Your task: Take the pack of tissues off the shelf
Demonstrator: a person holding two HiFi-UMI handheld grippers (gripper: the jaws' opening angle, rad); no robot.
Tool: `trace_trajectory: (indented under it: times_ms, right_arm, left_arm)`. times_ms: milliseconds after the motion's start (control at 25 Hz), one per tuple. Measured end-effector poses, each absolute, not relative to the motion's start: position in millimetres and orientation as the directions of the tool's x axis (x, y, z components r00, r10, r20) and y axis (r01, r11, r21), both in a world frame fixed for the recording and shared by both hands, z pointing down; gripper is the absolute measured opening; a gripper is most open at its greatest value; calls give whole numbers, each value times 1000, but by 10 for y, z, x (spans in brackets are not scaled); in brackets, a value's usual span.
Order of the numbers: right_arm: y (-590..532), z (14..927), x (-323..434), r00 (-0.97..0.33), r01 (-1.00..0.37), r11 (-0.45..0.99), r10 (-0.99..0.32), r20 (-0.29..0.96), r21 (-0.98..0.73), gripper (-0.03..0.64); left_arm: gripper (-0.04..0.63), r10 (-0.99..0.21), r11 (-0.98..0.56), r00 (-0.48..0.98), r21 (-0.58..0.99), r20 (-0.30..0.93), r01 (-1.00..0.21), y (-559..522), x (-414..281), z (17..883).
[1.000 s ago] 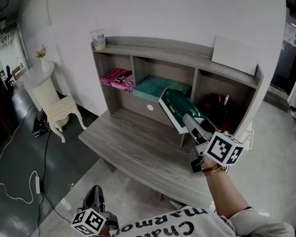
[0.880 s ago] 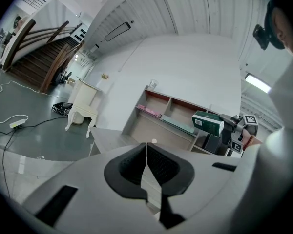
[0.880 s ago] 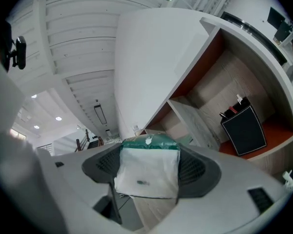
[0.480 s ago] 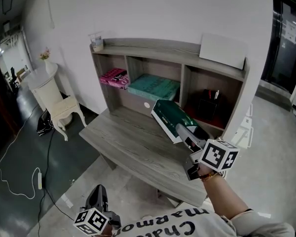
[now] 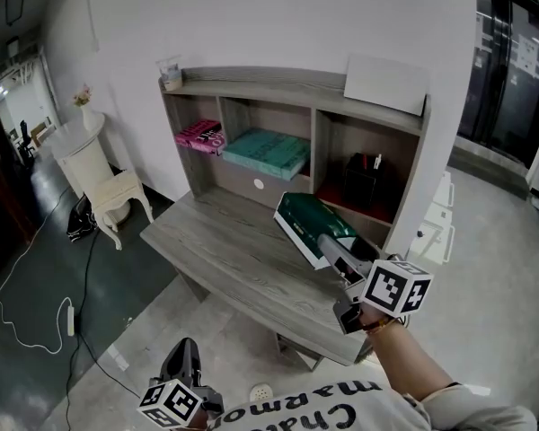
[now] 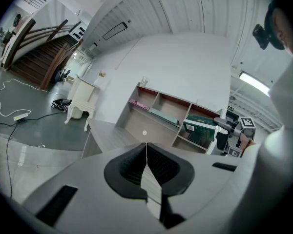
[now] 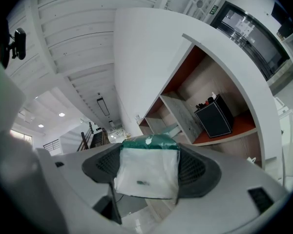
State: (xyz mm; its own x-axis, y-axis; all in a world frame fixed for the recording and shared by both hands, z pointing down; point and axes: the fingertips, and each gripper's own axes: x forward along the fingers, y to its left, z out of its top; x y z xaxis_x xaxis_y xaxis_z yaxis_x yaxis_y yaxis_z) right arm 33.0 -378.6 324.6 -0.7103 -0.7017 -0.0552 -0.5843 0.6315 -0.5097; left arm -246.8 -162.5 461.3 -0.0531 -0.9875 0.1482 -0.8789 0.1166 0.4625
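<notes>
The dark green, white-ended pack of tissues [image 5: 314, 225] is now drawn further out from the grey wooden shelf unit [image 5: 251, 83] than it is a second ago. Then it is hanging just before the divider of the middle and right compartments. Now it is seen lower and well clear of the shelf front, above the grey wooden desk top [image 5: 217, 251]. By this the removal itself is judged as done; only the setting down or carrying away is left.

The pack is pinched by the right gripper [image 5: 331, 245] at its near white end [image 7: 147, 172], with one pad pressed on each side. The green length is pointed away from the gripper towards the shelf, tilted up, and no touch with the desk is seen.

The left gripper [image 5: 183, 356] is kept low beside the person, well apart from the pack. Its jaws [image 6: 146, 172] are pressed together with nothing between them.
</notes>
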Motion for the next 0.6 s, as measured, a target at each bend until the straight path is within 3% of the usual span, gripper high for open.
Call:
trace_trajectory:
  times_ms: [600]
  right_arm:
    - [-3482, 3650, 686, -701, -639, 605, -712, 37, -474, 353]
  left_arm:
    - [18, -988, 91, -24, 447, 153, -890, -1443, -2107, 4641]
